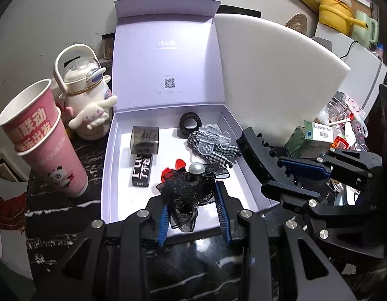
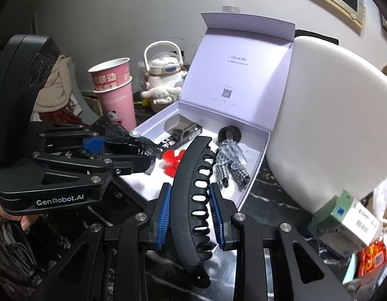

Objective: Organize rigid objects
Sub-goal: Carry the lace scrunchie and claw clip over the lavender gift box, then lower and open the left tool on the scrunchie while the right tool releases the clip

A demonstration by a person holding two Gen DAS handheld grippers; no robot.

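Note:
An open lavender gift box (image 1: 107, 165) stands on the dark marble counter, its lid upright; it also shows in the right wrist view (image 2: 253, 173). Inside lie a smoky case (image 1: 145, 140), a black lettered box (image 1: 142, 171), a black ring (image 1: 190, 122), a clear clip on checked fabric (image 1: 213, 141) and a red piece (image 1: 179, 164). My left gripper (image 1: 193, 207) is shut on a black lace bow with a pearl (image 1: 186, 190), held over the box's near edge. My right gripper (image 2: 189, 212) is shut on a long black banana hair clip (image 2: 193, 188), beside the box's right corner.
Two stacked pink paper cups (image 1: 43, 135) and a white Cinnamoroll bottle (image 1: 88, 95) stand left of the box. A white foam board (image 1: 273, 75) leans at its right. A green carton (image 1: 311, 138) and clutter lie at far right.

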